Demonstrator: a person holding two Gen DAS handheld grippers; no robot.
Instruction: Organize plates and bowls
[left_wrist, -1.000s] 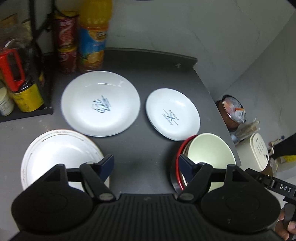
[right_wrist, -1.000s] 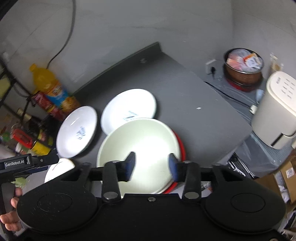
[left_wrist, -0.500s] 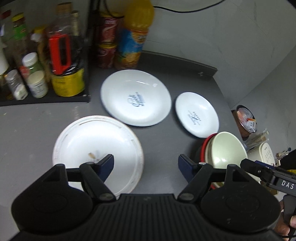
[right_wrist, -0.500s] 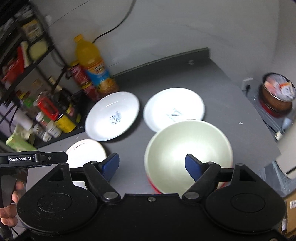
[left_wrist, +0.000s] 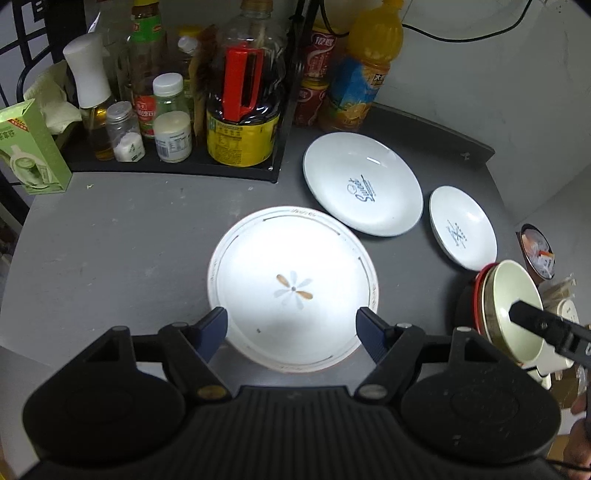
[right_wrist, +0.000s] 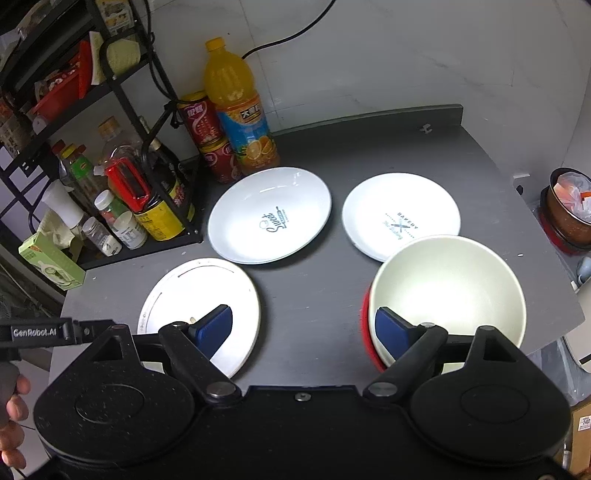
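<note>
The left gripper (left_wrist: 291, 326) filled the bottom of the left wrist view, pointing steeply downward, its two blue-padded fingers (left_wrist: 213, 328) spread wide with nothing gripped between them. In the right wrist view, the right gripper (right_wrist: 303, 326) likewise angled down across the lower frame, its jaws opening, and no pad pressed on anything. A hand (right_wrist: 13, 424) wrapped a handle at the lower left edge of the right wrist view. Another hand (left_wrist: 580, 439) showed partly at the lower right edge of the left wrist view.
</note>
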